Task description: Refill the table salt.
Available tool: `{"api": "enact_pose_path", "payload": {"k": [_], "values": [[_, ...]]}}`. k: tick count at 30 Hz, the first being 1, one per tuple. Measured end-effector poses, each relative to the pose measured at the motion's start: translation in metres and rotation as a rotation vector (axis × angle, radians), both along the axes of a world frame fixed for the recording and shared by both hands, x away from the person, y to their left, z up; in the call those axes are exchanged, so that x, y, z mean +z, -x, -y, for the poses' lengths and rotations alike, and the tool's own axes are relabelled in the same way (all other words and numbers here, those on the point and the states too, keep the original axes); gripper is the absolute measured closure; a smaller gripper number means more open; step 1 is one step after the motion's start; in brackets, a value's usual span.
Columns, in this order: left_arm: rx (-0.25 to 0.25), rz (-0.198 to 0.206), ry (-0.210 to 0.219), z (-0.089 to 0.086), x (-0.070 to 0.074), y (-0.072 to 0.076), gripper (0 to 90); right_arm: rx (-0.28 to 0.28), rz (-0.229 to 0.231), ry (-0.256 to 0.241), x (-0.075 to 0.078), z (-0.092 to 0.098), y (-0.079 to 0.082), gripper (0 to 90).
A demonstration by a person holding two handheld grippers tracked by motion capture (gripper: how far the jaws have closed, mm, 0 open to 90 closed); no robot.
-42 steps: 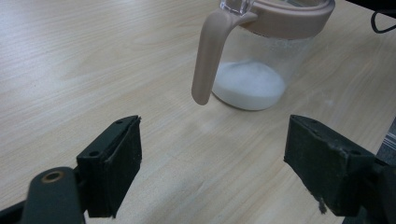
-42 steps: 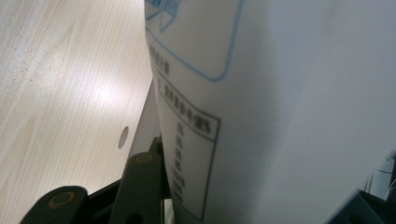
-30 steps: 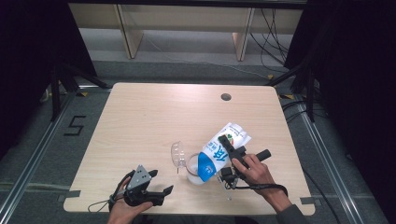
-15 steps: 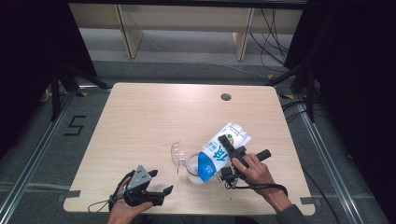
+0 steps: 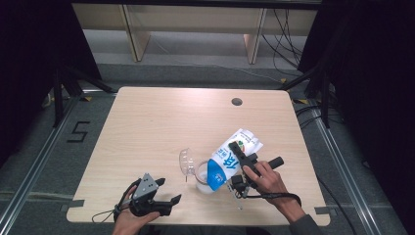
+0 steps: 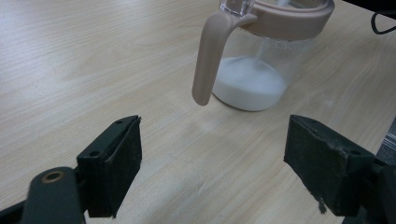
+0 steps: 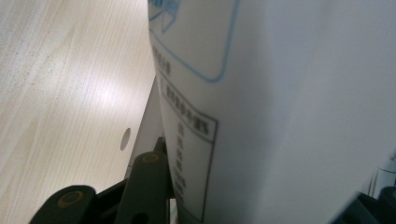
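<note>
The right claw (image 5: 238, 155) is clamped on a milk carton (image 5: 230, 159), which is tipped steeply with its spout end down over a clear jug (image 6: 261, 70) standing near the front edge of the table (image 5: 161, 122). The jug holds a shallow layer of milk (image 6: 247, 84), and its clear lid (image 5: 185, 160) stands flipped open on the far side from the carton. The left claw (image 5: 164, 203) rests spread wide and holds nothing, apart from the jug, its jaws facing the pink handle (image 6: 208, 60).

Risks noted:
- The jug is unsupported. A nudge from the carton's lower end could slide or tip it, as it stands close to the table edge.
- The carton is gripped on its flat sides (the right gripper view shows the panel pressed hard against the jaw). Squeezing may surge the flow and splash past the rim.
- If the spout drifts off the opening, milk would land on the table.
- The open lid may catch the stream.
</note>
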State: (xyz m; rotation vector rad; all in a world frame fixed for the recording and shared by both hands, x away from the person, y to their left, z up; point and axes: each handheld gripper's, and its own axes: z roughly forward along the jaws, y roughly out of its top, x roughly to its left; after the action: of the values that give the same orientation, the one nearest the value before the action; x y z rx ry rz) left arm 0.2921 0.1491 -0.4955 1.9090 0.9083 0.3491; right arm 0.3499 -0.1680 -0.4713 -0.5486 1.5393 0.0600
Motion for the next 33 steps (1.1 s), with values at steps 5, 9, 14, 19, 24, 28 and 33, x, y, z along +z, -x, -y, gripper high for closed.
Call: {"api": "enact_pose_path", "payload": {"k": [5,9,14,19,24,28,33], "values": [[0.007,0.000,0.001,0.0010,-0.0001,0.0006,18.7,0.002,0.009,0.020,0.0019,-0.0003,0.0004,64.3],[-0.001,0.001,-0.005,0.0000,-0.0001,0.0000,18.7,0.018,0.022,0.022,0.0030,-0.0013,0.0002,64.5],[0.001,0.002,0.007,0.0010,-0.0005,0.0002,18.6,0.018,0.024,0.024,0.0035,-0.0012,0.0001,64.6],[-0.003,0.003,-0.010,0.0006,0.0001,0.0005,18.7,0.013,0.027,0.029,0.0038,-0.0009,0.0001,64.7],[-0.010,0.011,-0.018,0.0000,0.0002,-0.0002,18.7,0.017,0.036,0.022,0.0038,-0.0014,-0.0001,64.7],[-0.009,0.009,-0.016,0.0002,0.0001,0.0001,18.7,0.002,0.019,0.007,0.0025,-0.0011,0.0008,64.9],[-0.012,0.013,-0.019,0.0000,0.0002,-0.0002,18.7,-0.008,0.012,0.023,0.0025,-0.0009,0.0011,65.0]]}}
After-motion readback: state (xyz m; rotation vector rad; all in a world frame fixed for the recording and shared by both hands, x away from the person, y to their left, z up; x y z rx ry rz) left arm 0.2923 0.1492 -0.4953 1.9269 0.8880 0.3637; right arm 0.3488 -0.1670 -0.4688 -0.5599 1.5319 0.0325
